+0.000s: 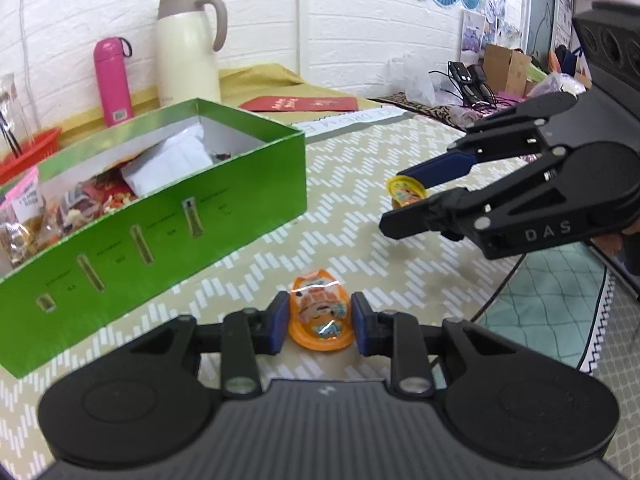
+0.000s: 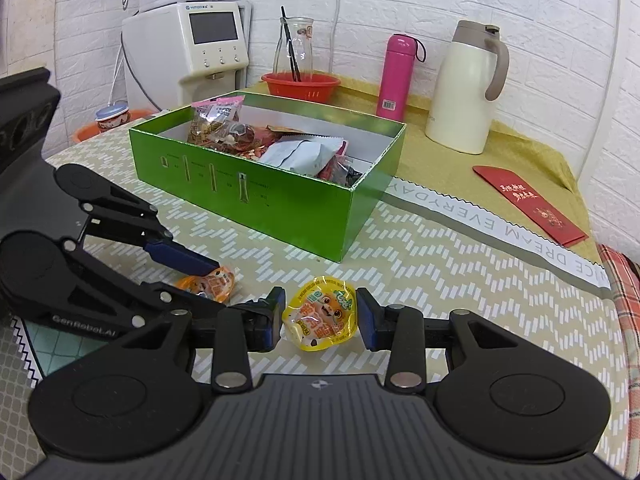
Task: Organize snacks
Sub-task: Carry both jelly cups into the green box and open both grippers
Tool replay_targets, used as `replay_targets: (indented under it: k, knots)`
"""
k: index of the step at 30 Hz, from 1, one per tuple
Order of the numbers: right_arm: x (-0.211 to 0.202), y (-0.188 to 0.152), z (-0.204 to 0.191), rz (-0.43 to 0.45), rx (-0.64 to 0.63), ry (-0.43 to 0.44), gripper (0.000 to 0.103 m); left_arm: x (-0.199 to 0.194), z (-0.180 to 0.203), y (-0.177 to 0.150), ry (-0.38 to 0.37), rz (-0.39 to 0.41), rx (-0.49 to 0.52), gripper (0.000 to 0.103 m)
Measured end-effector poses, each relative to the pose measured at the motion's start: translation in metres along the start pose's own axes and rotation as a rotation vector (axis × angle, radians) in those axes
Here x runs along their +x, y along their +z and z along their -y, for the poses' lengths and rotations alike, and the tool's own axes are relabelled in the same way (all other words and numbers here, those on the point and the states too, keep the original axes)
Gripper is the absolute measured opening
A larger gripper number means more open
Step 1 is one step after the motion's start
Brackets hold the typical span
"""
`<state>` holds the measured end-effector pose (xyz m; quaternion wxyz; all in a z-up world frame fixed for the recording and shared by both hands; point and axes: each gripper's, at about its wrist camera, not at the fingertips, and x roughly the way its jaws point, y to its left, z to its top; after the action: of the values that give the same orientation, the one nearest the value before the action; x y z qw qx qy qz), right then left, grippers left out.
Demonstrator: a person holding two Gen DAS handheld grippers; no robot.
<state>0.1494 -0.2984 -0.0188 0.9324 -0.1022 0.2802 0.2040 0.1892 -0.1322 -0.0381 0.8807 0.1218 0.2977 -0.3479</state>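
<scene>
Orange and yellow foil mark the two jelly cups on the patterned tablecloth (image 2: 460, 248). The orange jelly cup (image 1: 322, 314) sits between the blue pads of the left gripper (image 1: 321, 322), whose jaws are narrowed and pressing on both of its sides. The yellow jelly cup (image 2: 322, 312) lies between the fingertips of the right gripper (image 2: 320, 318), whose jaws stand wider; there is a slight gap on each side, so nothing is gripped there. The two grippers are side by side, the left one just to the left of the right one.

One green box (image 2: 280, 196) stands ahead of both grippers, to the left of the left one, open at the top and already holding several snack packets (image 2: 296, 154); I cannot count them exactly. Nothing lies between either gripper and the box.

Beyond the box stand one pink flask (image 2: 396, 76), one cream jug (image 2: 466, 88), one red basket (image 2: 300, 84) with a glass carafe (image 2: 294, 48) in it, and one water dispenser (image 2: 188, 52). One red envelope (image 2: 532, 204) lies far right of the right gripper.
</scene>
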Motion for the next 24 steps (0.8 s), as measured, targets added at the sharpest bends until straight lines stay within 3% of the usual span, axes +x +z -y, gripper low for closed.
replay_targets:
  k: [5,12,19,24]
  knots:
    - [-0.012,0.011,-0.013,0.039,-0.013,0.017,0.066,-0.026,-0.012,0.005,-0.006,0.066,-0.052,0.027]
    - [-0.019,0.05,-0.026,0.152,-0.024,0.021,0.066,-0.071,-0.046,0.037,0.067,0.198,-0.111,0.027]
    - [0.016,0.081,-0.036,0.194,-0.023,0.008,0.067,-0.085,-0.092,0.06,0.138,0.259,-0.187,0.027]
    - [0.048,0.093,-0.041,0.175,0.001,0.027,0.067,-0.082,-0.123,0.058,0.17,0.242,-0.25,0.027]
